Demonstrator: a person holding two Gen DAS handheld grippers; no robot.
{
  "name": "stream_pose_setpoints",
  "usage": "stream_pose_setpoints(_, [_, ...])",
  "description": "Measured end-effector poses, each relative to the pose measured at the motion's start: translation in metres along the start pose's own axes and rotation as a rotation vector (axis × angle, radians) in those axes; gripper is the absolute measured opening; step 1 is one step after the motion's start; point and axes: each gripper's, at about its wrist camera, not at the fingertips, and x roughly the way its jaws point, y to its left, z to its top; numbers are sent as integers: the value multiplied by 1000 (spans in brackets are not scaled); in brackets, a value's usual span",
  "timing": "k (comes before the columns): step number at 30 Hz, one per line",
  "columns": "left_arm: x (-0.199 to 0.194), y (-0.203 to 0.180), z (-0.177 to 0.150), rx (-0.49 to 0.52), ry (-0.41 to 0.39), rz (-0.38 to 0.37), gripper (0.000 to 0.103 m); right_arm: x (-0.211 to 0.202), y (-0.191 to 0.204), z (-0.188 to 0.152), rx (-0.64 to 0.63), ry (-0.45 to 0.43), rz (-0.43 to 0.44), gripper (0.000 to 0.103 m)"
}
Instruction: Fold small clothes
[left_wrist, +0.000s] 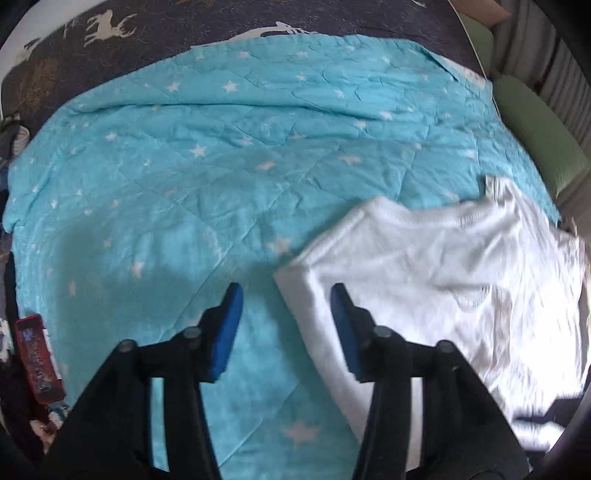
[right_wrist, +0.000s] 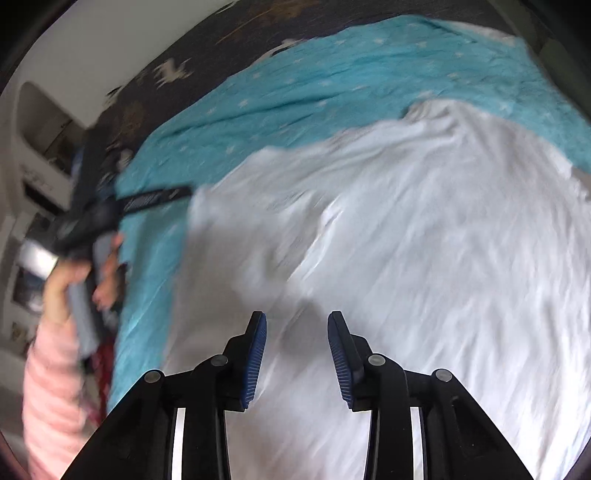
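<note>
A small white garment (left_wrist: 443, 273) lies spread on a teal quilt with white stars (left_wrist: 184, 177), its ribbed neckline toward the far side. My left gripper (left_wrist: 286, 295) hovers open over the garment's left edge; its blue pads touch nothing, and the cloth's edge lies below the right-hand finger (left_wrist: 343, 321). In the right wrist view the same white garment (right_wrist: 406, 229) fills most of the frame, blurred. My right gripper (right_wrist: 297, 321) stands open above it with nothing between its fingers. A hand (right_wrist: 74, 273) in a pink sleeve (right_wrist: 51, 387) holds the other gripper at the left.
The quilt (right_wrist: 332, 74) lies on a dark blanket with white deer (left_wrist: 110, 29). Green cushions (left_wrist: 539, 129) line the right side. A red flat object (left_wrist: 37, 358) rests at the quilt's left edge. White furniture (right_wrist: 44, 122) stands beyond the bed at the left.
</note>
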Motion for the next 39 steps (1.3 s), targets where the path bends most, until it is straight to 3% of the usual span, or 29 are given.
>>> stream_pose_setpoints(3, [-10,-1,-10,28,9,38,55,0,29,-37,-54,107,154,39])
stream_pose_setpoints(4, [-15,2,-14,18,13,38,55,6,39,-48,-62,154,204,44])
stream_pose_setpoints(7, [-29,13,-24,-22,19,30,56,32,62,-64,-58,246,268,57])
stream_pose_setpoints(9, [-41,21,-31,-32,11,37,56,52,74,-65,-43,249,243,58])
stream_pose_setpoints(10, [-47,25,-34,-37,5,44,56,56,81,-64,-43,230,250,52])
stream_pose_setpoints(11, [-52,31,-37,-49,-1,47,56,59,93,-62,-80,197,275,40])
stream_pose_setpoints(13, [-59,39,-42,-75,-6,34,58,61,124,-60,-223,144,290,40])
stream_pose_setpoints(15, [-65,44,-48,-92,-8,21,58,74,146,-59,-322,150,308,40])
stream_pose_setpoints(17, [-70,47,-56,-90,-11,16,58,89,143,-61,-285,214,369,45])
stream_pose_setpoints(20, [-74,45,-65,-78,-13,15,59,92,124,-63,-217,230,408,45])
stream_pose_setpoints(24, [-74,32,-72,-62,-8,-37,59,58,101,-79,-199,197,370,49])
stream_pose_setpoints(29, [-73,0,-91,-27,-7,-128,59,7,67,-84,-270,103,167,50])
stream_pose_setpoints(32, [-71,-16,-115,-5,10,-204,59,-16,34,-80,-210,67,130,50])
stream_pose_setpoints(34, [-64,-24,-132,36,6,-171,59,-30,3,-76,-135,40,103,50])
stream_pose_setpoints(36, [-42,-28,-147,110,43,5,59,-46,-23,-77,-82,-1,72,50])
stream_pose_setpoints(37, [-31,-24,-152,117,55,61,67,-57,-40,-76,-49,-24,52,50])
stream_pose_setpoints(39, [-34,-9,-150,37,39,33,71,-73,-70,-75,30,-62,11,50])
